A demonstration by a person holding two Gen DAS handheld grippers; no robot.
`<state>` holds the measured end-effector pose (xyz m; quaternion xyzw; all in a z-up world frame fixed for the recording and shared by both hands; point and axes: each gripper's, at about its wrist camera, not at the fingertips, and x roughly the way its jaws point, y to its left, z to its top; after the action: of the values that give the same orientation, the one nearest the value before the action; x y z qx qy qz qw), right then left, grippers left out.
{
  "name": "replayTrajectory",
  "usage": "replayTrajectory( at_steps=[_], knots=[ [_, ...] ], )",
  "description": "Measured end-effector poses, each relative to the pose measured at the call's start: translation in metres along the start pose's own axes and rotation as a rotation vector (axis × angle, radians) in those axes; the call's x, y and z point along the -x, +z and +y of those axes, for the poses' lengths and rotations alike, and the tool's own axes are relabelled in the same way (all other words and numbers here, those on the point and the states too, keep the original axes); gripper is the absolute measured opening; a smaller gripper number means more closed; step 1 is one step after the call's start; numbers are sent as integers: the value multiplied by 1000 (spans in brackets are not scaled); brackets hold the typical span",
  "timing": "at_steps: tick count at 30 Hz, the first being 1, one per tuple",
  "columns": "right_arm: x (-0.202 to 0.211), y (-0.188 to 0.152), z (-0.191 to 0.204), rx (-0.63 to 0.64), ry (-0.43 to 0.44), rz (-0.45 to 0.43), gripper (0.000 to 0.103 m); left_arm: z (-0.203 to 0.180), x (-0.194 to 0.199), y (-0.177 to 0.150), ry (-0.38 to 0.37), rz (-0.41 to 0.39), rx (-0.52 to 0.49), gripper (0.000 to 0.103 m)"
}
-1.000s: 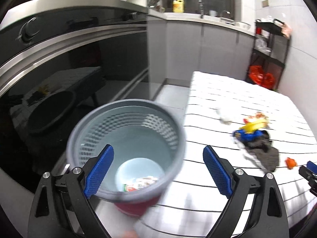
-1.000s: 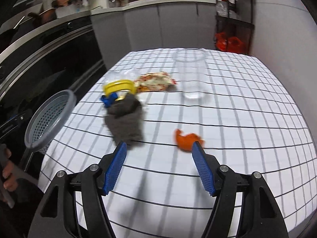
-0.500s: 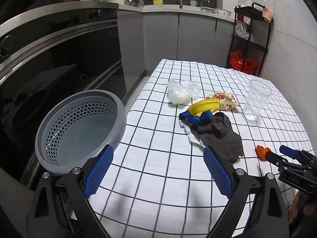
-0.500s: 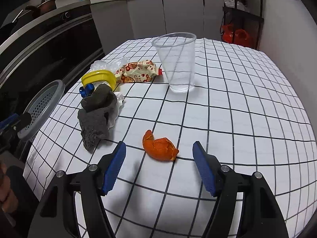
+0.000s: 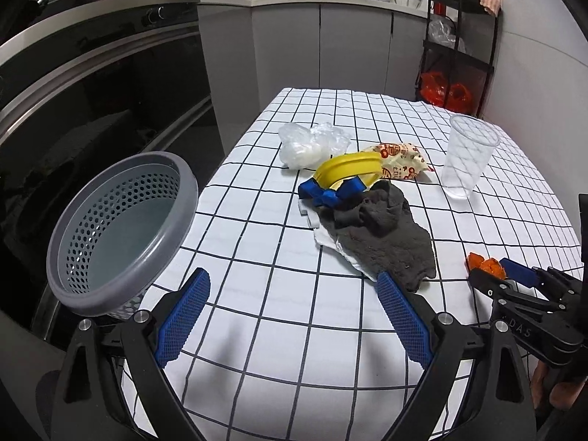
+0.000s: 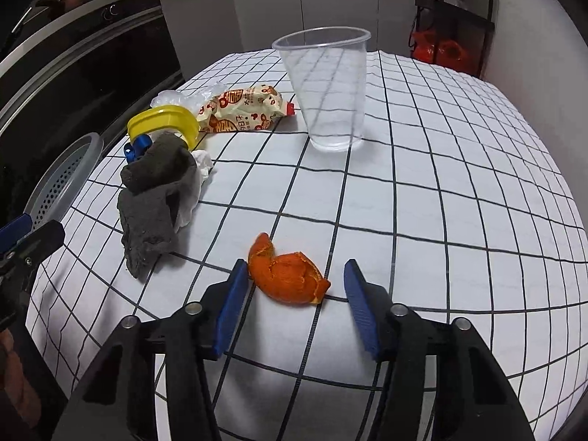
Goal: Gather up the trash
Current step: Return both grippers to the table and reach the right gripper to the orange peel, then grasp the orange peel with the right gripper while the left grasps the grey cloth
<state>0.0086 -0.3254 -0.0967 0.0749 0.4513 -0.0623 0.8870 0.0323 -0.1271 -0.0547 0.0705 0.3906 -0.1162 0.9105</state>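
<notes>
Two tools are working over the checked counter: the left tool is hanging open beside the grey basket, while the right tool is closing around the orange peel, not yet pressing it.

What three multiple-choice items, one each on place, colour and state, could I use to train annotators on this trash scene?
1. Where is the orange peel?
A. Between the right tongs' fingers
B. In the basket
C. Inside the cup

2. What colour is the basket?
A. Red
B. Grey
C. Green

3. How does the clear cup stand?
A. Tipped over
B. Crushed
C. Upright

Answers: 1 A, the peel lies on the tablecloth between the closing blue fingers; 2 B, its perforated wall and rim are grey; 3 C, its mouth faces up.
</notes>
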Motion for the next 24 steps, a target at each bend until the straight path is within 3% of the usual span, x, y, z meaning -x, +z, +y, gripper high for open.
replayTrajectory(
  at_steps=[1, 4, 6, 19, 24],
  knots=[
    [-1, 1, 1, 5, 6, 2, 38, -2, -1, 0, -2, 1, 0, 90],
    [1, 1, 4, 15, 6, -7, 27, -7, -4, 1, -9, 4, -2, 90],
    [4, 1, 3, 10, 11, -18, 25, -12, -6, 1, -15, 8, -6, 90],
    [30, -3, -37, -140, 66, -79, 24, -57, -30, 13, -58, 30, -41, 91],
    [32, -4, -43, -158, 77, -86, 24, -72, -43, 16, -33, 32, -63, 91]
  ],
)
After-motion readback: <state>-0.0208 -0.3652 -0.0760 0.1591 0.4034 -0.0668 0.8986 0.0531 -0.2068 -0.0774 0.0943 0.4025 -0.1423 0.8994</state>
